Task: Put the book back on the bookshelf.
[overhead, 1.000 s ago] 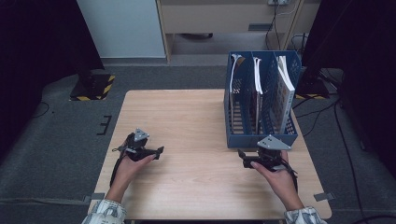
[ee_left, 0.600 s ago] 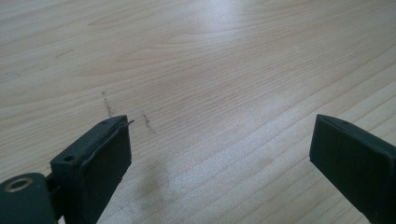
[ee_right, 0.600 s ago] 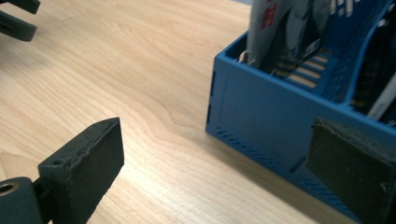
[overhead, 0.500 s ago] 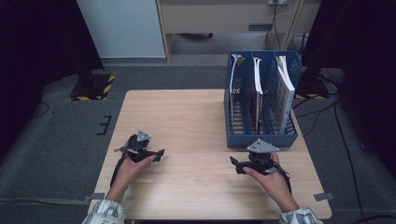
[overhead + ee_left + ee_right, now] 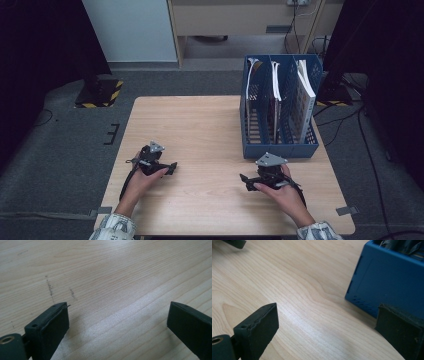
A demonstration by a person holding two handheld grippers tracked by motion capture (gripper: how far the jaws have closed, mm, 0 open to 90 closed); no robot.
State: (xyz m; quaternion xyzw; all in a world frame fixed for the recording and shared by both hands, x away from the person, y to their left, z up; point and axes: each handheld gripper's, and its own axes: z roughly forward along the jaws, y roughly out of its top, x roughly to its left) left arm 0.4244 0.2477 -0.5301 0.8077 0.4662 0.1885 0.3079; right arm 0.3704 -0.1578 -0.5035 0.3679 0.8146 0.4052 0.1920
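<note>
Here, a pale wooden table (image 5: 210,125) with fine straight grain stands on a grey carpeted floor (image 5: 65,150), and dark space closes in at both sides of the room. A light cabinet front (image 5: 130,30) rises behind the far edge of the table. On the far right part of the table stands a blue file rack (image 5: 280,107), upright, with three compartments, each holding papers or folders (image 5: 303,90) that stand on edge.

I hold a claw in each hand. My left gripper (image 5: 167,169) rests low over the near left part of the table, pointing toward the middle. In the left gripper view its two black jaws stand spread wide, with nothing between them but bare wood that carries a few faint dark scuff marks (image 5: 50,287). My right gripper (image 5: 246,180) sits near the front right, just in front of the blue file rack and apart from it, pointing left. In the right gripper view its jaws are also spread wide and hold nothing; the rack's solid blue front wall (image 5: 387,277) looms close beyond the right jaw, and a bit of the left gripper shows at the top left corner.

Between my two claws lies a broad stretch of open wood. The whole left and middle of the table is free, out to its far edge. The rack's near corner stands close to my right hand (image 5: 282,192).
</note>
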